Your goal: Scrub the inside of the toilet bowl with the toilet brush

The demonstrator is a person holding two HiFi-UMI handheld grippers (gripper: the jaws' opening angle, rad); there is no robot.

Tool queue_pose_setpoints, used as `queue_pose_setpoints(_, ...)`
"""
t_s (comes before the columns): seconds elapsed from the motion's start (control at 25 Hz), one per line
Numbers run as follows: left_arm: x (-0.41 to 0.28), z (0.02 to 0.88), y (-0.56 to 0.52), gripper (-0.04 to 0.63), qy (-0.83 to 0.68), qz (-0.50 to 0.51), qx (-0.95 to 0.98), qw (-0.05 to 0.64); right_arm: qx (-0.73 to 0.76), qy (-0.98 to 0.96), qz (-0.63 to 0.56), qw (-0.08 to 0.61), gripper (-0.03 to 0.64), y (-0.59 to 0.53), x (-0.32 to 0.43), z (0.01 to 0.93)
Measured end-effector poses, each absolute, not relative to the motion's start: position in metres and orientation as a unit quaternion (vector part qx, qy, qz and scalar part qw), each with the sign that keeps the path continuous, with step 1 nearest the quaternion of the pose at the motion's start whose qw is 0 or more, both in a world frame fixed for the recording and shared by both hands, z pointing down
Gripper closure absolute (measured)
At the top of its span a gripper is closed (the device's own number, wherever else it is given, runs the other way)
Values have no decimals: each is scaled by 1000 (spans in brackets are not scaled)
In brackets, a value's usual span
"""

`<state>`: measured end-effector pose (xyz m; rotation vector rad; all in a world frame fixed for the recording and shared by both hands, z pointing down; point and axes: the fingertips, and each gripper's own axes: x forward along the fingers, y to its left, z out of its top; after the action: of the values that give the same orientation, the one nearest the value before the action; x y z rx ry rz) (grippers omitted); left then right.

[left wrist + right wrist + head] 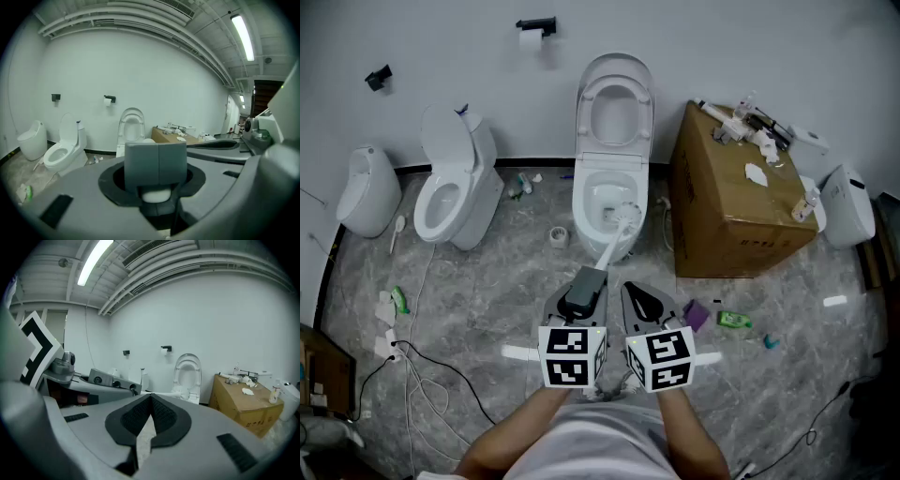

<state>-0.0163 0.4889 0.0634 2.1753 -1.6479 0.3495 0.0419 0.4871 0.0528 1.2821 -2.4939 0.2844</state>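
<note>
1. Toilet [583, 206]: white; the brush [614, 239] in it is white too.
2. Left gripper [586, 278] and right gripper [633, 291]: grey shells with black pads. Their cubes carry black-and-white square markers.
3. Box [736, 202]: brown cardboard with dark print on its side.
4. Floor [487, 291]: grey marble pattern with pale veins.
5. Wall [441, 37]: plain white, with a black skirting line.
6. Bottle [734, 321]: green; the scrap [696, 314] near it is purple.
7. Second toilet [450, 192]: white.

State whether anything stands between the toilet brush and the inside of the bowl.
Nothing visible does. The seat is raised, and the toilet brush, held by the left gripper, already has its head inside the toilet bowl.
</note>
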Motion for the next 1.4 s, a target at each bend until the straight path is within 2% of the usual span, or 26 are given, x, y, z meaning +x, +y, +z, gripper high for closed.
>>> queue_pose_setpoints(0.8,-44,81,462,443,-591,134,770,200,448,-872,114,160,618,465,17,65)
queue_pose_setpoints(1.4,-18,112,359,443,-603,155,750,225,423,-877,144,177,618,358,45,99)
